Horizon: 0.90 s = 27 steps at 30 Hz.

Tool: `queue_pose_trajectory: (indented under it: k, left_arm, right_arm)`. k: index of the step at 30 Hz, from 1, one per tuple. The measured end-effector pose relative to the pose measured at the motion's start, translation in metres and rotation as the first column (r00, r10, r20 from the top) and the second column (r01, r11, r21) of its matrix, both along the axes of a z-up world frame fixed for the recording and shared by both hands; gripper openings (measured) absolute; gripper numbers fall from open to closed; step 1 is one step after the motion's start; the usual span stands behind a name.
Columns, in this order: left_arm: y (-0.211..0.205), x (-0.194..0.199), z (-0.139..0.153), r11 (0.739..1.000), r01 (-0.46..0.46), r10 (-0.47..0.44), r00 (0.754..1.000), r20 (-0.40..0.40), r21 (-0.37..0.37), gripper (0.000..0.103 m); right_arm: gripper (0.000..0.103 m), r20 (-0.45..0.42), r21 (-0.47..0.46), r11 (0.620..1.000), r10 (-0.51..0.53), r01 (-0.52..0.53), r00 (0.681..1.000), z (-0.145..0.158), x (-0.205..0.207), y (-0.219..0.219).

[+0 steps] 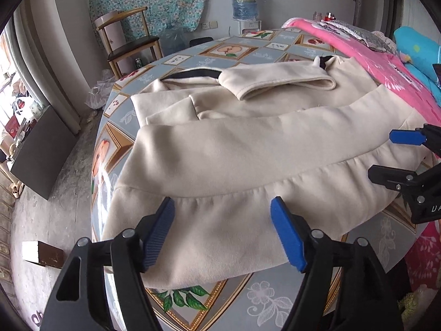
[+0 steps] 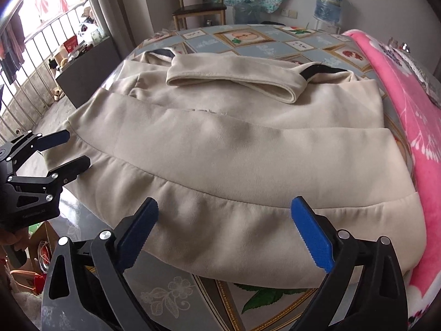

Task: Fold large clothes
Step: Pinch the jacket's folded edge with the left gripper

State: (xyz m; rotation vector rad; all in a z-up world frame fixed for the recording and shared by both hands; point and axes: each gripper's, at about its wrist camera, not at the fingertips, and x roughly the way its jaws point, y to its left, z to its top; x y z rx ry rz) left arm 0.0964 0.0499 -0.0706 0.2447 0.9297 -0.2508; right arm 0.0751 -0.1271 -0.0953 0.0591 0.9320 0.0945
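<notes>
We see a cream sweatshirt [image 1: 234, 149] spread flat on the worktop [image 1: 264, 300], which wears a patterned cloth of fruit pictures and white flowers. Its gathered hem band faces us at the near edge, and its body runs away toward the far side. One sleeve [image 1: 278, 84] lies folded across the upper part of the sweatshirt, with its cuff toward the left in the left wrist view. A strip of black trim [image 1: 193, 74] shows at the far end.

Our left gripper [image 1: 223, 233] hangs over the hem band with its blue pads spread wide apart, grasping nothing. Our right gripper [image 2: 224, 230] hangs over the same band further to the right, likewise spread wide and grasping nothing. Each gripper appears at the edge of the other's view, beside the sweatshirt's side.

A pink blanket [image 2: 408, 115] lies along the right side of the worktop, touching the sweatshirt's right edge. Beyond the worktop stand a wooden chair [image 1: 129, 38] and a blue water bottle [image 1: 244, 2].
</notes>
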Motion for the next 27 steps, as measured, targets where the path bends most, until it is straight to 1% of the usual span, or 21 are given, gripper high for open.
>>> queue_pose_trajectory:
  k: [2, 4, 6, 9, 11, 13, 14, 17, 19, 21, 23, 26, 27]
  left_arm:
    - [0.0, 0.0, -0.01, 1.0, -0.01, 0.01, 1.0, -0.016, 0.003, 0.07]
    - [0.002, 0.0, -0.019, 1.0, -0.028, 0.028, 0.999, -0.034, -0.006, 0.071]
    - [0.004, 0.0, -0.02, 0.999, -0.039, 0.038, 0.999, -0.028, -0.021, 0.072]
    - [0.005, -0.002, -0.019, 0.999, -0.039, 0.039, 0.999, -0.021, -0.021, 0.072]
    - [0.006, -0.002, -0.016, 0.999, -0.043, 0.043, 0.999, -0.009, -0.032, 0.072]
    - [0.012, -0.005, -0.008, 0.997, -0.053, 0.054, 0.998, 0.027, -0.053, 0.072]
    - [0.014, -0.005, -0.004, 0.996, -0.054, 0.057, 0.998, 0.039, -0.066, 0.072]
    - [0.029, -0.001, 0.01, 0.993, -0.071, 0.078, 0.994, 0.081, -0.094, 0.072]
    - [0.042, 0.009, 0.019, 0.989, -0.093, 0.105, 0.989, 0.1, -0.113, 0.072]
    - [0.055, 0.022, 0.024, 0.981, -0.11, 0.125, 0.988, 0.091, -0.157, 0.072]
    - [0.066, 0.04, 0.024, 0.97, -0.121, 0.137, 0.989, 0.061, -0.213, 0.072]
    - [0.076, 0.063, 0.018, 0.953, -0.128, 0.136, 0.991, 0.013, -0.276, 0.072]
    - [0.079, 0.071, 0.014, 0.947, -0.141, 0.144, 0.99, -0.011, -0.289, 0.067]
  right_arm:
    - [0.094, -0.007, 0.002, 1.0, -0.002, 0.002, 1.0, -0.003, 0.0, 0.001]
    - [0.094, -0.006, 0.012, 1.0, -0.004, 0.004, 1.0, 0.001, 0.0, -0.001]
    - [0.094, 0.018, 0.023, 1.0, 0.002, -0.002, 1.0, 0.009, -0.002, -0.001]
    - [0.094, 0.065, 0.04, 0.999, 0.029, -0.032, 0.997, 0.018, -0.005, 0.002]
    - [0.094, 0.05, 0.027, 0.998, 0.049, -0.05, 0.998, 0.012, -0.001, 0.007]
    - [0.094, 0.013, 0.01, 0.998, 0.057, -0.057, 0.998, 0.0, 0.002, 0.011]
    - [0.094, 0.012, 0.012, 0.998, 0.058, -0.058, 0.998, -0.003, 0.003, 0.011]
    - [0.094, 0.021, 0.04, 0.997, 0.064, -0.065, 0.998, -0.002, 0.001, 0.007]
    - [0.094, 0.021, 0.067, 0.996, 0.064, -0.065, 0.998, -0.002, 0.001, 0.002]
    - [0.094, 0.019, 0.087, 0.994, 0.063, -0.065, 0.998, -0.003, 0.0, -0.001]
    - [0.094, 0.014, 0.099, 0.993, 0.065, -0.066, 0.998, -0.004, 0.0, -0.003]
    - [0.094, 0.012, 0.105, 0.992, 0.07, -0.071, 0.997, -0.003, 0.0, -0.004]
    - [0.094, 0.011, 0.104, 0.992, 0.072, -0.073, 0.997, -0.003, 0.0, -0.004]
